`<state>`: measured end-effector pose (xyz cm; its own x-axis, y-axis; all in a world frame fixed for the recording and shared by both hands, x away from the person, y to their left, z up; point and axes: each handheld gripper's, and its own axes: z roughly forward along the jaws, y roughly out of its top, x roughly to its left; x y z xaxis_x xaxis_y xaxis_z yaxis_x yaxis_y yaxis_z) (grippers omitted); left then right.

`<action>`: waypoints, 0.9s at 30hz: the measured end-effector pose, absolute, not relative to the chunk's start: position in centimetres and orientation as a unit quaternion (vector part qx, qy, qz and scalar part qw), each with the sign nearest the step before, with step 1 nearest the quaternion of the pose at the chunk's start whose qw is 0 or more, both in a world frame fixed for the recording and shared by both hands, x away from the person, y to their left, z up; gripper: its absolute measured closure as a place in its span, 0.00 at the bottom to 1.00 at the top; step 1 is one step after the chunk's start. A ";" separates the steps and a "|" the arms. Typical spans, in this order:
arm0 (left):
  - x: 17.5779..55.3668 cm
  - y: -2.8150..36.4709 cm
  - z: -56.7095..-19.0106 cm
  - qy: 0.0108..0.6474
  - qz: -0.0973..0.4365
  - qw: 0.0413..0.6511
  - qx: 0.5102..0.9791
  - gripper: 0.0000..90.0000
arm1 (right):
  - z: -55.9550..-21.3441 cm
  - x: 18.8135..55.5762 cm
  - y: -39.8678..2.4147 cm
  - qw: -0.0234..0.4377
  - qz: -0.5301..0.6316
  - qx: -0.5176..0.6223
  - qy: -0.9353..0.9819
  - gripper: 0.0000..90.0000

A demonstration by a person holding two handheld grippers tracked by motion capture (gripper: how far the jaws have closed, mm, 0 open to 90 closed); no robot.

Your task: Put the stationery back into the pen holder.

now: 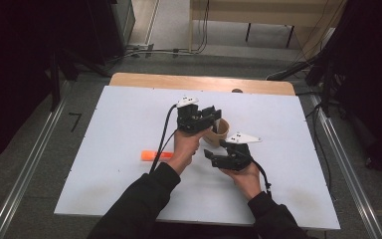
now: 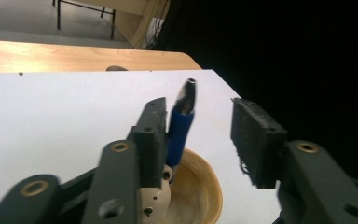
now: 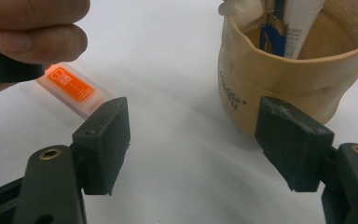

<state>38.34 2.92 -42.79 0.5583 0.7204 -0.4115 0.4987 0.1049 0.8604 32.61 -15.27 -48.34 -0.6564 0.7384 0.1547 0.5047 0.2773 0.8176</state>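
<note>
A tan cup stands on the white table top. My left gripper hovers over it. In the left gripper view a blue pen with a silver tip stands up out of the cup and leans on one pad of the left gripper, whose other jaw stands well apart: open. My right gripper sits just in front of the cup, open and empty. In the right gripper view the cup holds a white tube and the pen.
An orange marker lies flat on the white top left of the left hand; it appears as an orange-labelled marker under the hand's fingers. A wooden table edge runs along the far side. Dark furniture flanks both sides.
</note>
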 end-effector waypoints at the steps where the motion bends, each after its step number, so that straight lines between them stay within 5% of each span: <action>1: 38.3 3.0 -42.8 0.461 0.095 0.582 0.663 0.57 | -48.3 32.6 -15.3 0.129 0.454 0.394 0.789 0.28; 11: 37.6 3.4 -42.1 0.473 0.104 0.572 0.662 0.32 | -48.5 32.6 -15.2 0.129 0.454 0.394 0.789 0.28; 27: 34.7 6.8 -41.5 0.478 0.107 0.582 0.649 0.27 | -48.4 32.5 -15.0 0.131 0.460 0.390 0.787 0.27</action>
